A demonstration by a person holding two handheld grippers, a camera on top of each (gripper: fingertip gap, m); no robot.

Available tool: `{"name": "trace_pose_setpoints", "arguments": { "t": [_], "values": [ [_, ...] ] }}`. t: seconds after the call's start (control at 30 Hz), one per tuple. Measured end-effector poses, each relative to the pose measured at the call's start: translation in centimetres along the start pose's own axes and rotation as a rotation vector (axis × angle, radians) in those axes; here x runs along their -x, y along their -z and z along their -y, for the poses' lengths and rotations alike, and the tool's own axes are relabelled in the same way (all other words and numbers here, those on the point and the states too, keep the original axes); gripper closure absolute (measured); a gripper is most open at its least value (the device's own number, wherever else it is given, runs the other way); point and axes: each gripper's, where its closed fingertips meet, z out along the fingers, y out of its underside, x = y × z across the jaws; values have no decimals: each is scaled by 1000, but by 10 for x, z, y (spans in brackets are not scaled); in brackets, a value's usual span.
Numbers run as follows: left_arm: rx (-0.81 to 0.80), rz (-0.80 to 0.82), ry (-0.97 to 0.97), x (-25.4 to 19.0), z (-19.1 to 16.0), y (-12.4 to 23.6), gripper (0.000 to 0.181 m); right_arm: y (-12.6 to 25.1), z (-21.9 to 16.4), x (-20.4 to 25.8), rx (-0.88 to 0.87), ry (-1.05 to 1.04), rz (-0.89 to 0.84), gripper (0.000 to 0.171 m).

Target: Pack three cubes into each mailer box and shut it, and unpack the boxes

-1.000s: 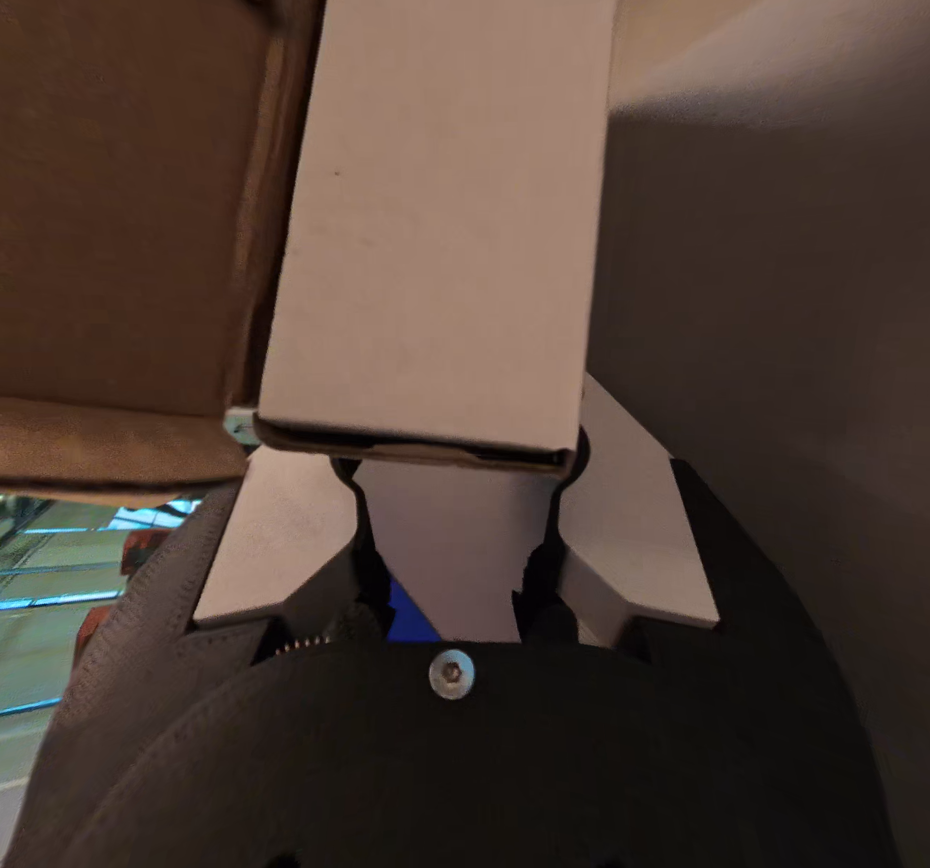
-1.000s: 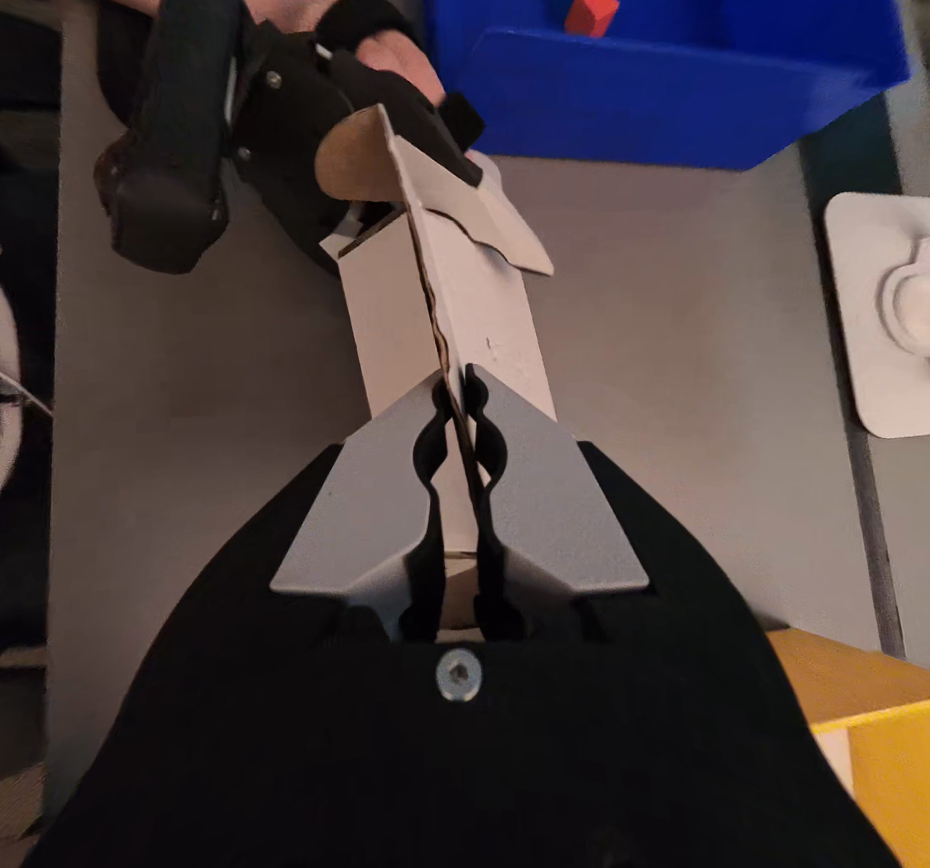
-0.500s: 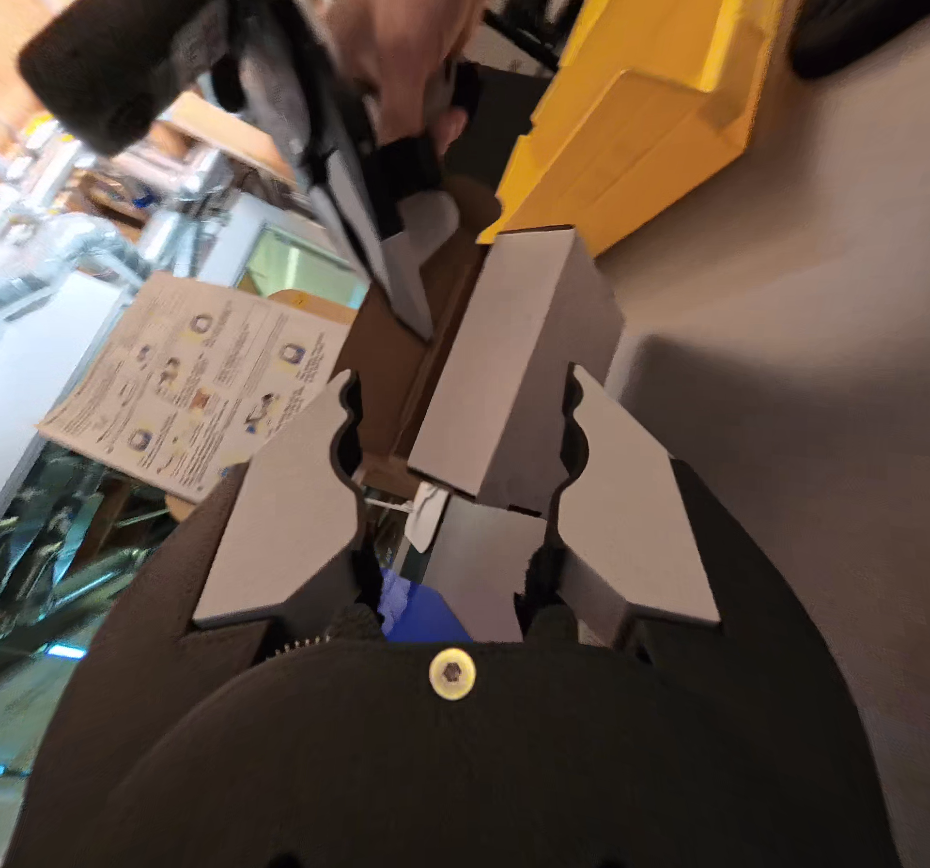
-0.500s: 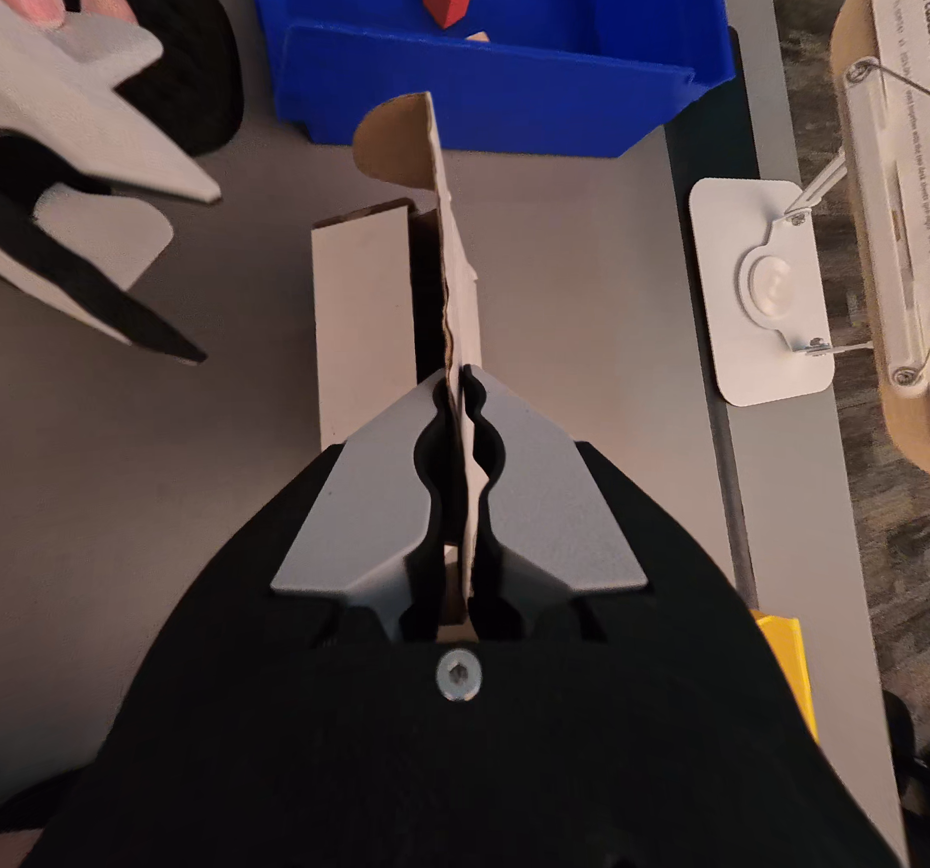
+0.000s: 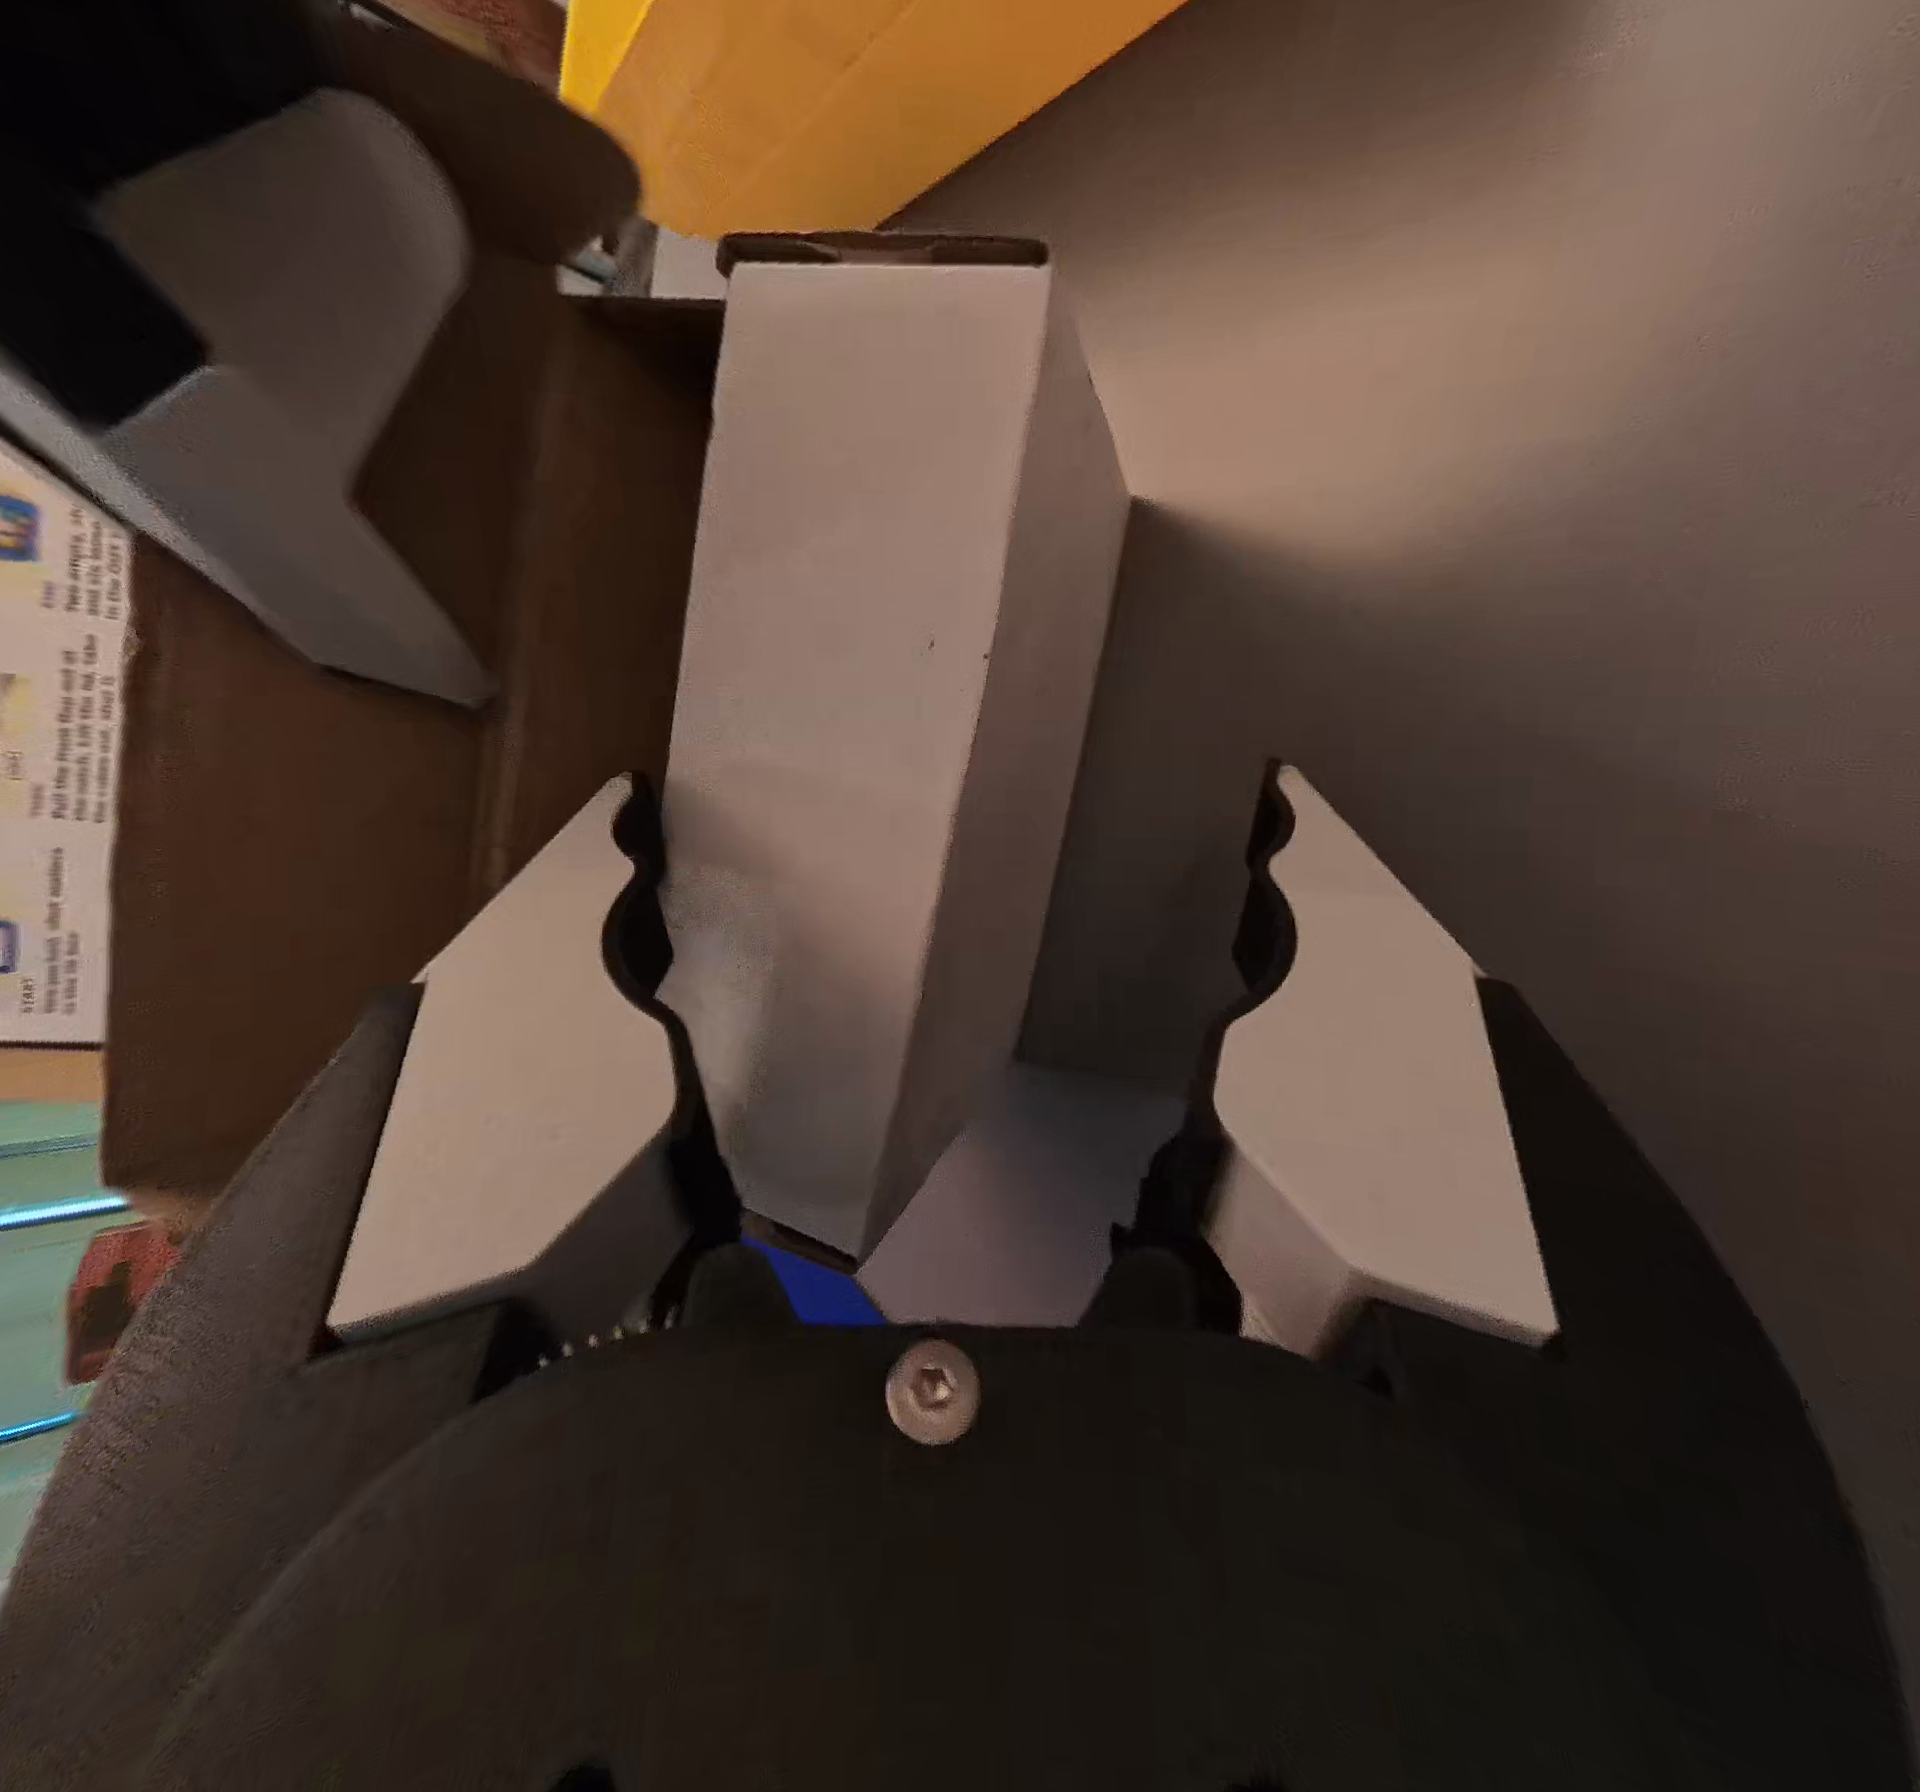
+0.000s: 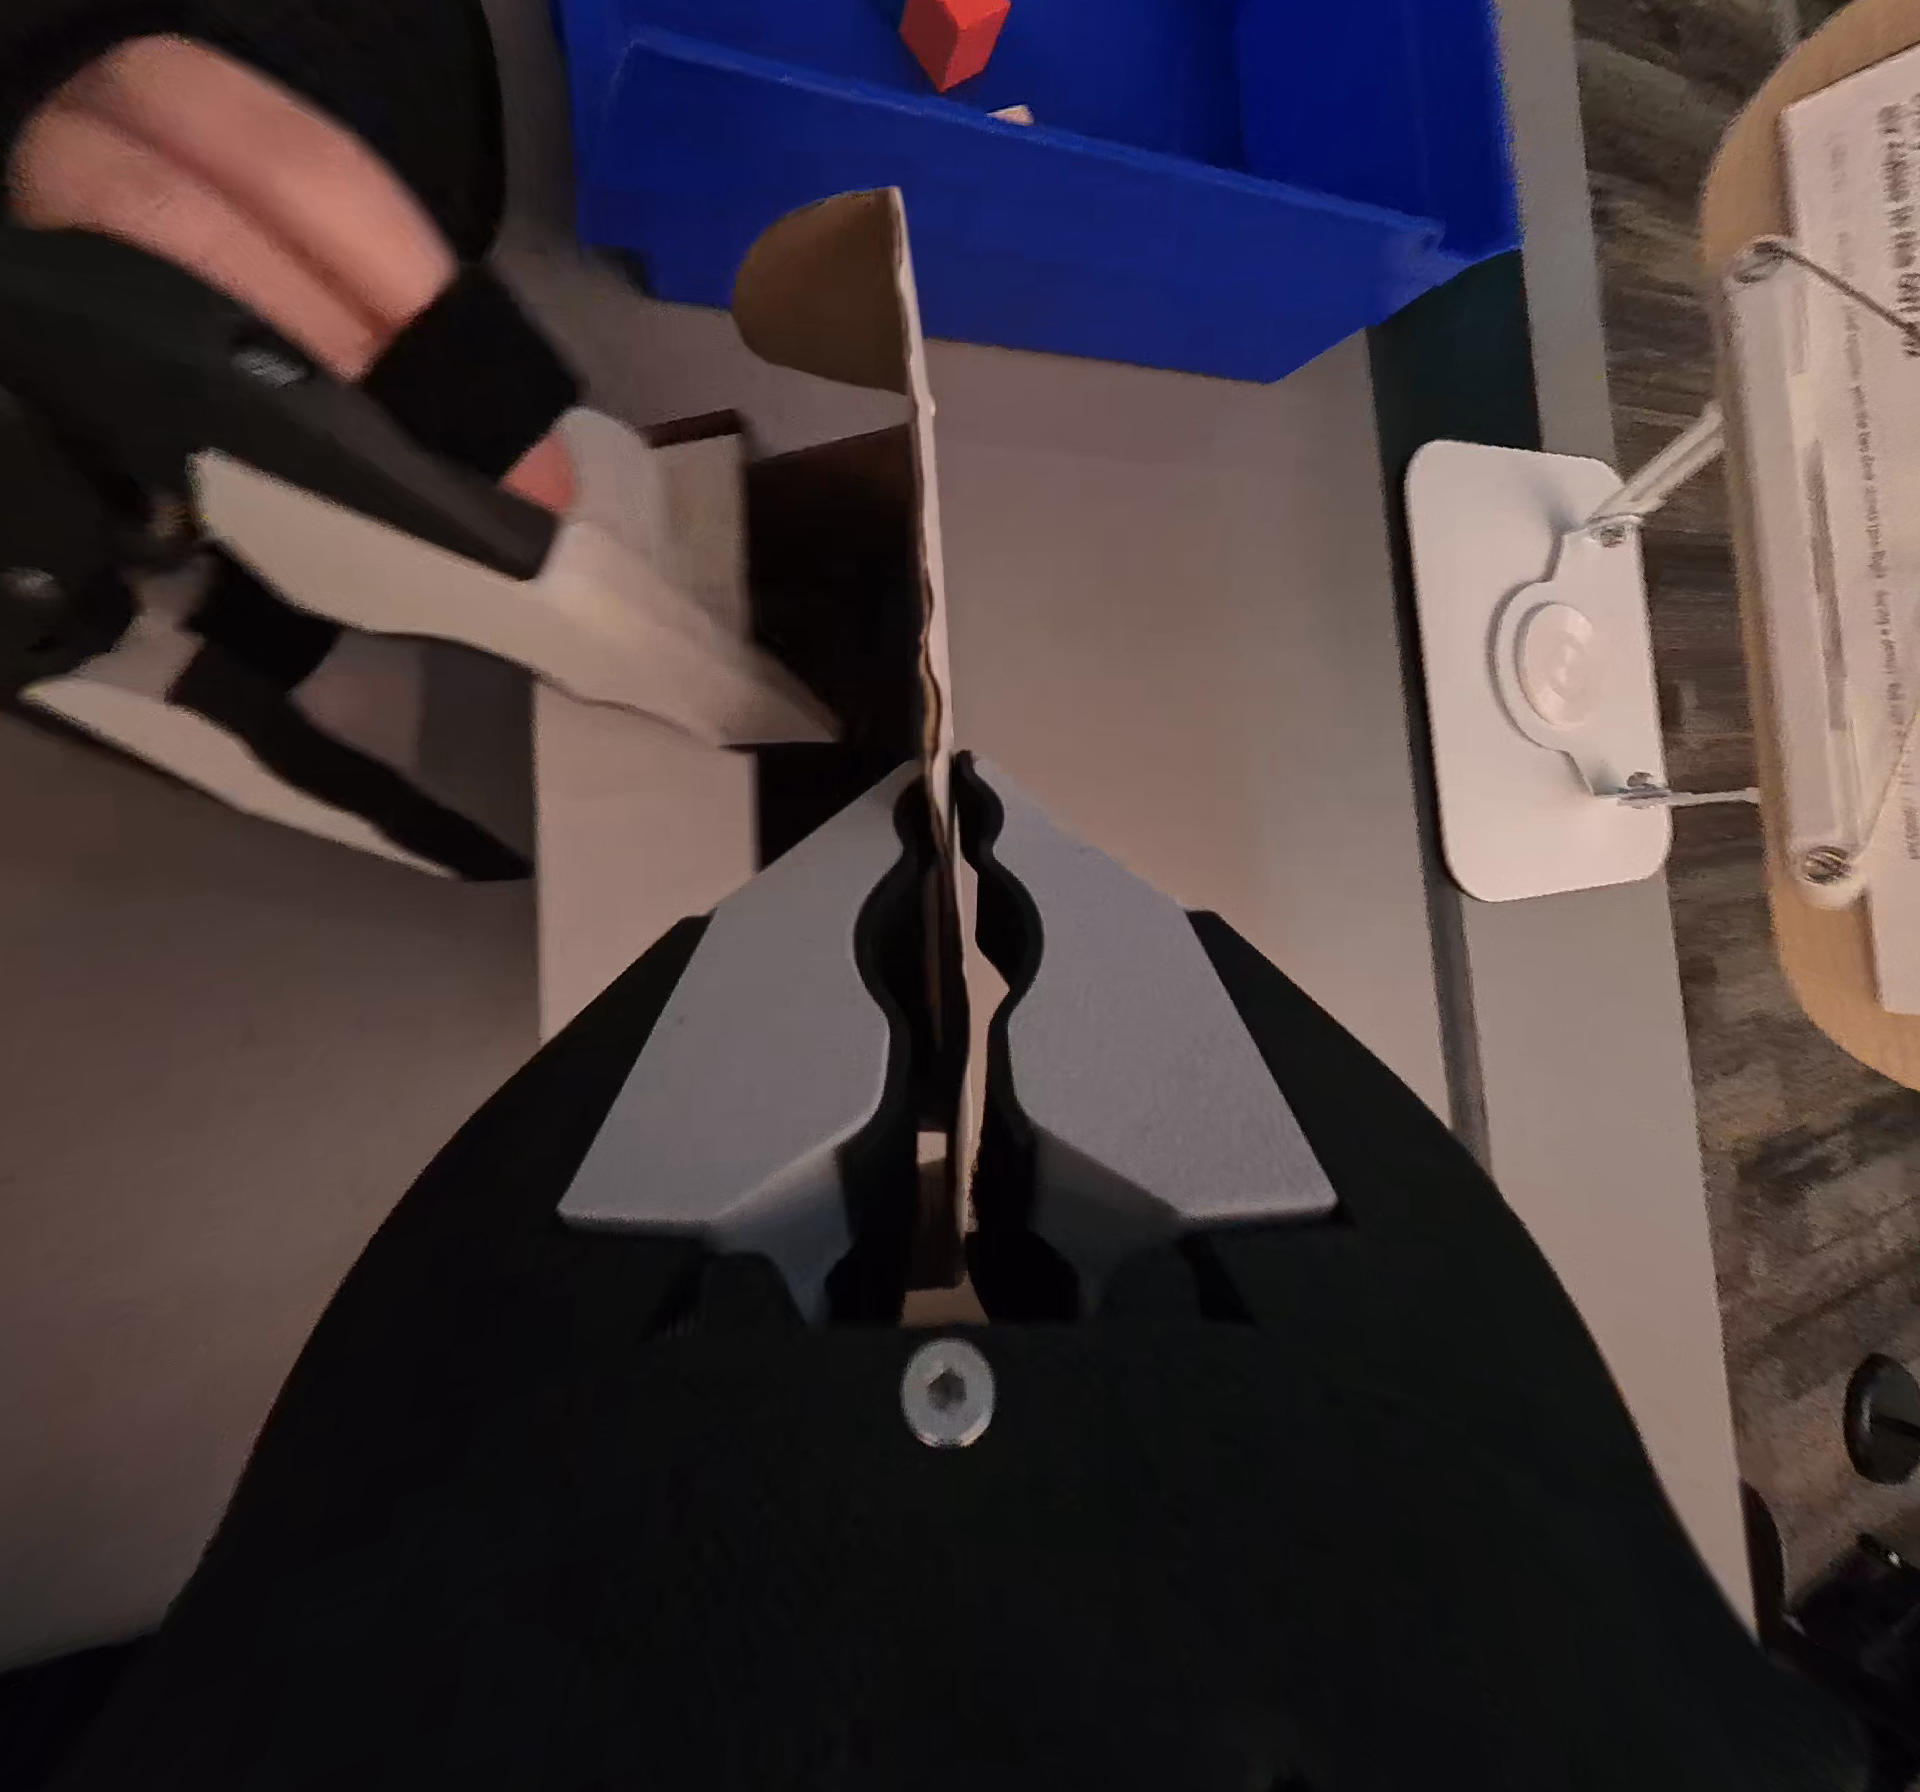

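Two grippers: right gripper (image 6: 951, 786) pinches box lid (image 6: 920, 516), left gripper (image 5: 951, 869) gapes.

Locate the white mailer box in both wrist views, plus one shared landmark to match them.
Left wrist view: the mailer box fills the centre, its white wall running up between the open left tongs.
Right wrist view: centre-left; the right tongs are shut on its upright lid, with the white wall to the left.
Shared landmark: the grey table under the box.
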Motion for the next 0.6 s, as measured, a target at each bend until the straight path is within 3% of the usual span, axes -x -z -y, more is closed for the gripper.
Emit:
{"name": "trace_pose_setpoints", "arguments": {
  "t": [0.13, 0.23, 0.3, 0.4, 0.6],
  "values": [
    [-4, 25, -12, -13, 6, 8, 76, 5, 1, -18, -4, 9, -117, 170],
    [36, -14, 34, -29, 5, 11, 110, 11, 5, -32, -19, 27, -224, 170],
    [99, -126, 127, -51, 0, 8, 107, 13, 6, -36, -20, 19, -251, 170],
    [87, -101, 149, -45, -2, 3, 106, 11, 9, -36, -28, 26, -252, 170],
    [79, -220, 231, -49, -7, -3, 117, 11, 9, -39, 2, 105, -303, 170]
  ]
}}
